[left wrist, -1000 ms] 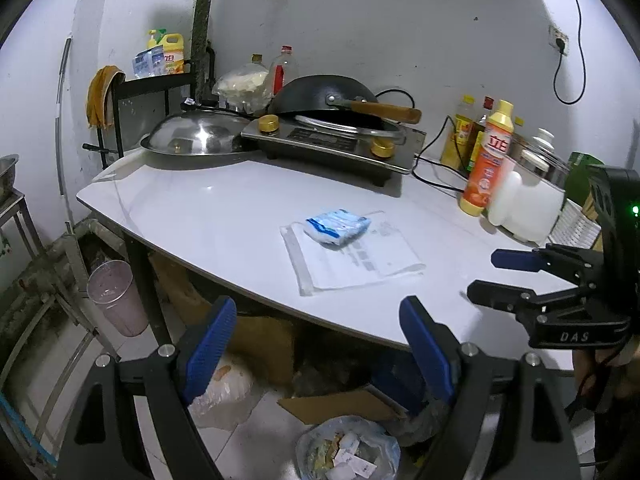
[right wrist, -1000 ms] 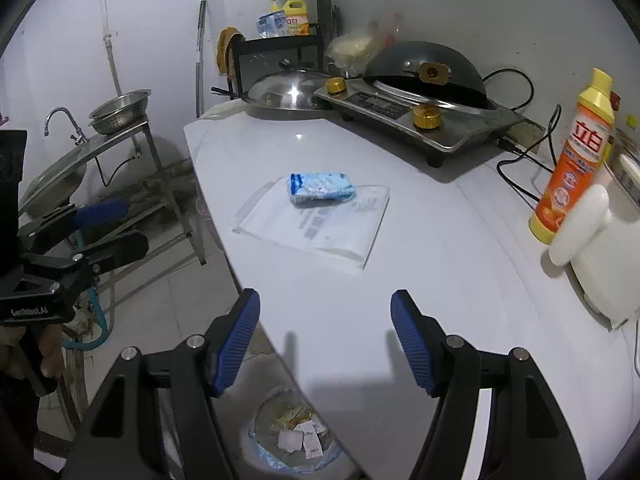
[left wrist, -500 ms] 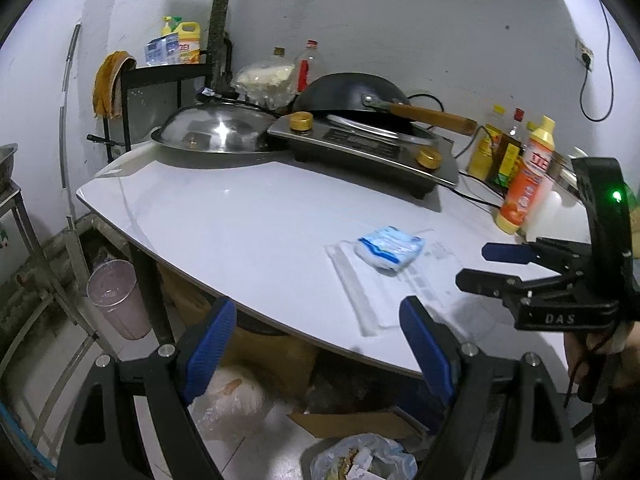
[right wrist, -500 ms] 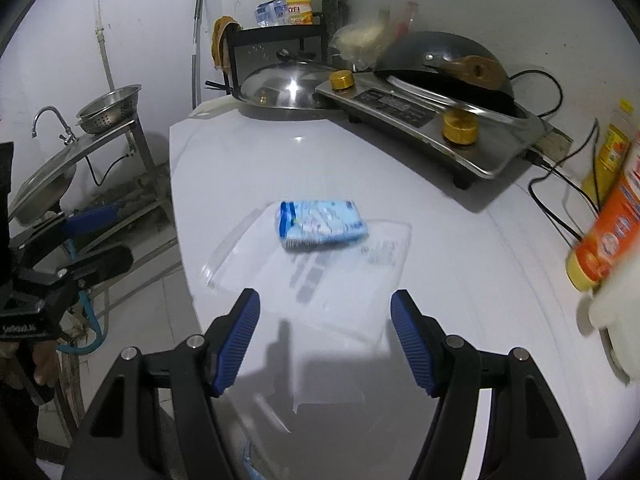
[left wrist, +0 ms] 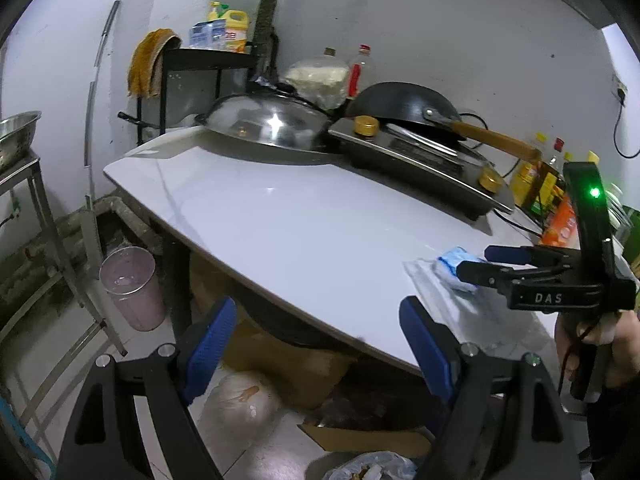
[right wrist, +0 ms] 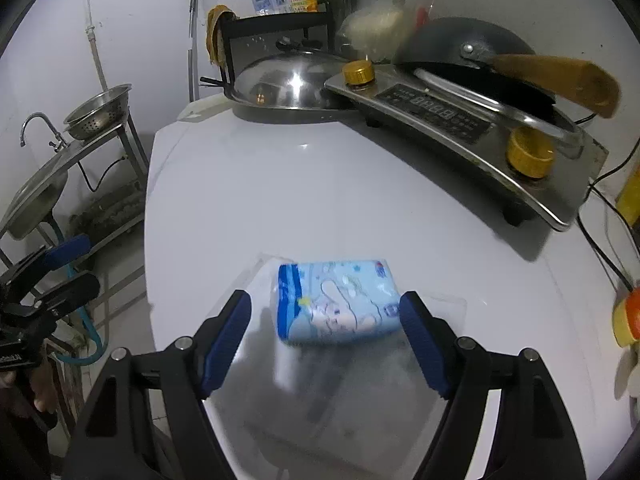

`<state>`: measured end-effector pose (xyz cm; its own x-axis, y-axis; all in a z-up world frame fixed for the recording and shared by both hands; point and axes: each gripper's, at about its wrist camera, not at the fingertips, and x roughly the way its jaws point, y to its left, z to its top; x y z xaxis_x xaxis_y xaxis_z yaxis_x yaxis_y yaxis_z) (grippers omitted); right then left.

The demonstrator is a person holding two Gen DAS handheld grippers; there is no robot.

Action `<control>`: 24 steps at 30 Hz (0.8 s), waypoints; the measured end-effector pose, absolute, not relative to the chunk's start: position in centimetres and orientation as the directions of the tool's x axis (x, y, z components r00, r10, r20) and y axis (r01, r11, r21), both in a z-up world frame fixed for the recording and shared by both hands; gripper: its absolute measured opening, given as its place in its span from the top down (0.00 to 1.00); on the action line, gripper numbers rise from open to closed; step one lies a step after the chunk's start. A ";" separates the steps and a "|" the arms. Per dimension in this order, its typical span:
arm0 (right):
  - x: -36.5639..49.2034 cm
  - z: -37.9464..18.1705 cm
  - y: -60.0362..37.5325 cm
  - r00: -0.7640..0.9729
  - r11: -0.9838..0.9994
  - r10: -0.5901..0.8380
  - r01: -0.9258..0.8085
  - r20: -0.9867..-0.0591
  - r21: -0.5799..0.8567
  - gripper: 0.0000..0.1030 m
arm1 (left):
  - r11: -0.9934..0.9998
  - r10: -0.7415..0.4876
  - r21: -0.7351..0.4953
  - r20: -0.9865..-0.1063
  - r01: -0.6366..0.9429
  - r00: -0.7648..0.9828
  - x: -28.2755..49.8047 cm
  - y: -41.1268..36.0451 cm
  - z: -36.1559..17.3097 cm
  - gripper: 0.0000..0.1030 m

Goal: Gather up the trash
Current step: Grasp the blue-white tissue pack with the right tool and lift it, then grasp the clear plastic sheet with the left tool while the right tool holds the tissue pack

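Note:
A light blue tissue packet [right wrist: 338,300] lies on a clear plastic sleeve [right wrist: 340,392] with paper in it, on the white counter [right wrist: 280,200]. My right gripper [right wrist: 325,340] hovers just over the sleeve with its jaws opening. The packet sits between and slightly ahead of the blue pads, which are not pressing on it. In the left wrist view the right gripper [left wrist: 486,263] reaches over the packet [left wrist: 450,268] from the right. My left gripper [left wrist: 318,350] stands open and empty off the counter's front edge, above the floor.
A stove [right wrist: 460,120] with a wok [right wrist: 480,52] and a steel lid [right wrist: 288,84] fill the back of the counter. Bottles [left wrist: 560,224] and cables crowd the right. Under the counter are a pink bin [left wrist: 130,284], a bag of scraps [left wrist: 372,468] and cardboard. A sink [right wrist: 32,196] stands left.
My right gripper has moved forward and down to the packet, and its jaws have spread wider. The left gripper has swung left, so the packet has slid to the right of its view.

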<state>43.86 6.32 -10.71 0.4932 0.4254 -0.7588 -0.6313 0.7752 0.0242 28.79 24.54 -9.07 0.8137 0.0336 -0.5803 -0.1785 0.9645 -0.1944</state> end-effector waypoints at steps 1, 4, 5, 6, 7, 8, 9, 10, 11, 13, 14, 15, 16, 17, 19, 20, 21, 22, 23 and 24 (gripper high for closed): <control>44.2 -10.9 6.6 0.491 0.776 0.422 -0.630 -0.762 0.023 0.27 | 0.964 0.037 -0.195 -0.581 -0.183 0.813 28.7 24.7 -9.2 0.19; 45.0 -11.8 7.0 0.487 0.783 0.395 -0.621 -0.779 0.009 0.27 | 0.960 0.047 -0.199 -0.581 -0.198 0.812 28.6 25.2 -9.4 0.19; 45.2 -12.1 7.0 0.482 0.787 0.391 -0.616 -0.784 0.014 0.27 | 0.959 0.047 -0.203 -0.579 -0.200 0.814 28.5 25.3 -9.4 0.19; 45.5 -12.4 7.1 0.478 0.790 0.387 -0.613 -0.788 0.016 0.27 | 0.958 0.047 -0.205 -0.578 -0.201 0.815 28.5 25.4 -9.5 0.19; 45.6 -12.5 7.1 0.481 0.792 0.382 -0.611 -0.789 0.011 0.27 | 0.957 0.046 -0.208 -0.578 -0.201 0.815 28.5 25.5 -9.5 0.19; 45.6 -12.7 7.1 0.487 0.793 0.375 -0.609 -0.789 0.001 0.27 | 0.957 0.045 -0.209 -0.579 -0.202 0.814 28.5 25.5 -9.6 0.19; 45.8 -12.8 7.2 0.487 0.796 0.366 -0.606 -0.793 -0.004 0.27 | 0.956 0.045 -0.210 -0.579 -0.202 0.814 28.4 25.5 -9.6 0.19; 45.9 -12.8 7.1 0.488 0.798 0.367 -0.603 -0.791 -0.002 0.28 | 0.956 0.044 -0.213 -0.579 -0.203 0.814 28.4 25.5 -9.7 0.19; 46.0 -12.7 7.0 0.490 0.799 0.370 -0.601 -0.789 0.001 0.37 | 0.955 0.042 -0.216 -0.579 -0.203 0.814 28.3 25.4 -9.6 0.19; 46.0 -12.7 6.8 0.508 0.805 0.352 -0.592 -0.786 -0.023 0.55 | 0.955 0.035 -0.223 -0.579 -0.198 0.815 28.3 25.2 -9.6 0.19; 45.8 -12.7 6.6 0.514 0.808 0.351 -0.589 -0.783 -0.025 0.70 | 0.955 0.032 -0.223 -0.579 -0.196 0.815 28.4 25.1 -9.6 0.19; 45.9 -12.7 6.4 0.514 0.808 0.354 -0.589 -0.781 -0.022 0.80 | 0.955 0.030 -0.223 -0.580 -0.193 0.814 28.4 25.0 -9.5 0.19; 46.0 -12.7 6.3 0.515 0.810 0.355 -0.586 -0.780 -0.018 0.84 | 0.956 0.026 -0.223 -0.580 -0.190 0.814 28.5 24.8 -9.5 0.19; 46.0 -12.6 6.1 0.517 0.813 0.357 -0.582 -0.778 -0.013 0.88 | 0.958 0.021 -0.222 -0.582 -0.183 0.813 28.7 24.6 -9.5 0.19; 45.8 -12.4 5.5 0.528 0.817 0.362 -0.576 -0.768 -0.011 0.93 | 0.959 0.012 -0.222 -0.585 -0.175 0.811 28.9 24.0 -9.6 0.19; 45.5 -12.2 5.0 0.531 0.819 0.365 -0.574 -0.764 -0.008 0.94 | 0.958 0.004 -0.229 -0.587 -0.170 0.810 29.0 23.6 -9.7 0.19; 45.2 -12.0 4.5 0.533 0.820 0.373 -0.573 -0.759 0.001 0.95 | 0.957 -0.005 -0.236 -0.588 -0.166 0.809 29.1 23.4 -9.7 0.19; 45.0 -11.8 4.2 0.535 0.820 0.377 -0.572 -0.756 0.005 0.95 | 0.957 -0.010 -0.239 -0.590 -0.162 0.808 29.2 23.0 -9.8 0.19; 44.8 -11.6 3.8 0.539 0.821 0.382 -0.570 -0.751 0.008 0.95 | 0.958 -0.016 -0.239 -0.592 -0.156 0.806 29.3 22.5 -9.9 0.19; 44.5 -11.3 3.3 0.542 0.821 0.387 -0.571 -0.746 0.011 0.95 | 0.960 -0.025 -0.238 -0.594 -0.147 0.804 29.4 21.9 -9.9 0.19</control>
